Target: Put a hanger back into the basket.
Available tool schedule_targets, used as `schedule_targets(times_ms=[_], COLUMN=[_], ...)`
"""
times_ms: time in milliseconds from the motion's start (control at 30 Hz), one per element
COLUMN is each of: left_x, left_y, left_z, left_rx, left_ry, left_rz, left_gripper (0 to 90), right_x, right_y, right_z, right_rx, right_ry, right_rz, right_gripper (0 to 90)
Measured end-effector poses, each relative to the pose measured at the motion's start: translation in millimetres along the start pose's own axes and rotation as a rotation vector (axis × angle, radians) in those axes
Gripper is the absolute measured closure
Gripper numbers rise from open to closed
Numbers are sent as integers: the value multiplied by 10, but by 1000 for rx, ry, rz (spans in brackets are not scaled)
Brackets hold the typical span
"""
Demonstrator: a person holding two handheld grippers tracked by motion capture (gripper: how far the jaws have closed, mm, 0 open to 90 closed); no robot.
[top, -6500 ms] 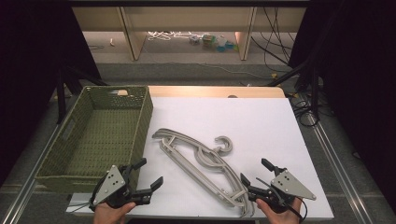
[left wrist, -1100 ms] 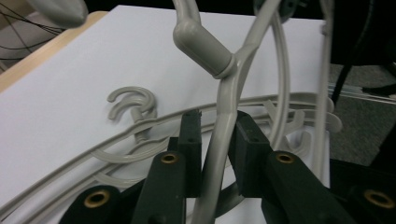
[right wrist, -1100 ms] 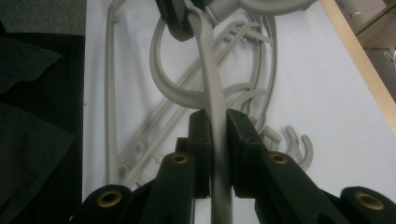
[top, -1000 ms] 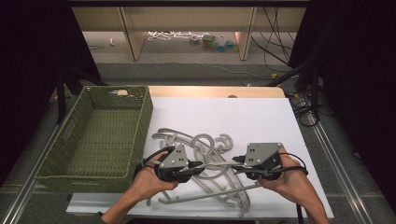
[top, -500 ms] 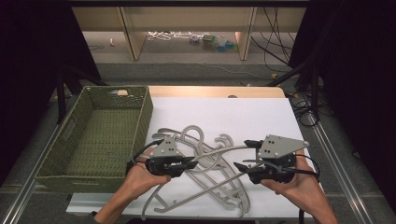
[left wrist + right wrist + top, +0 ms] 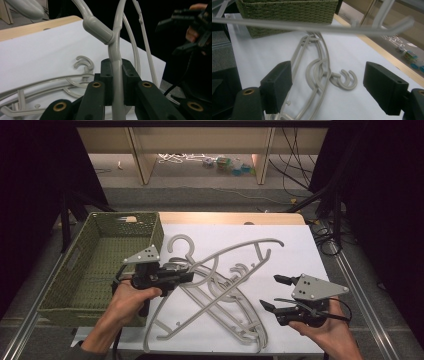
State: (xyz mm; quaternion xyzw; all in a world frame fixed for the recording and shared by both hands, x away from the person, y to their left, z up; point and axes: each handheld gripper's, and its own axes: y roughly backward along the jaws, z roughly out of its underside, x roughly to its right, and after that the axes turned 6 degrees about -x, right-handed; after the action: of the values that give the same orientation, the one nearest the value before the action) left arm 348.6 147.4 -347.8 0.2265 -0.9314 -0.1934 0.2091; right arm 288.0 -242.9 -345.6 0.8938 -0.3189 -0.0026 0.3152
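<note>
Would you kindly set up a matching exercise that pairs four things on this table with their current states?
Things:
1. left hand-held gripper
2. right hand-held gripper
3. lifted hanger
4. woven basket

States:
A. open, holding nothing
B. raised off the white sheet at one end
C. green, standing at the table's left
D. shut on a grey hanger

Pairs: 1-D, 2-A, 3-B, 4-C

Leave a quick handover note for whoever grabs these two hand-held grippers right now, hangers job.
Left hand-held gripper: shut on the lifted hanger, clamped just below its hook, beside the green basket.
Right hand-held gripper: open, holding nothing, near the table's right front.
Remaining hangers lie stacked on the white table.
Done: one hanger raised off the pile. Left: likely move it into the basket, which looks to hold no hanger yet, then take the rest.
</note>
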Motion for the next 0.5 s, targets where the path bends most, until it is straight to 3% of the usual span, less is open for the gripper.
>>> schedule_targets(times_ms=[133, 200, 300, 500], left_x=[-44, -62, -96, -172], left_y=[169, 273, 366, 502], left_z=[-97, -140, -168, -221], left_rx=[33, 48, 56, 69], left_ry=[33, 46, 66, 90], left_rz=[6, 2, 2, -7], left_gripper=[817, 817, 817, 817], right_x=[-29, -51, -69, -106], right_y=[-15, -57, -145, -293], right_z=[69, 175, 295, 431], right_rx=[15, 63, 80, 85], right_ry=[-10, -47, -77, -128], right_rz=[12, 26, 30, -9], right_gripper=[229, 221, 220, 183])
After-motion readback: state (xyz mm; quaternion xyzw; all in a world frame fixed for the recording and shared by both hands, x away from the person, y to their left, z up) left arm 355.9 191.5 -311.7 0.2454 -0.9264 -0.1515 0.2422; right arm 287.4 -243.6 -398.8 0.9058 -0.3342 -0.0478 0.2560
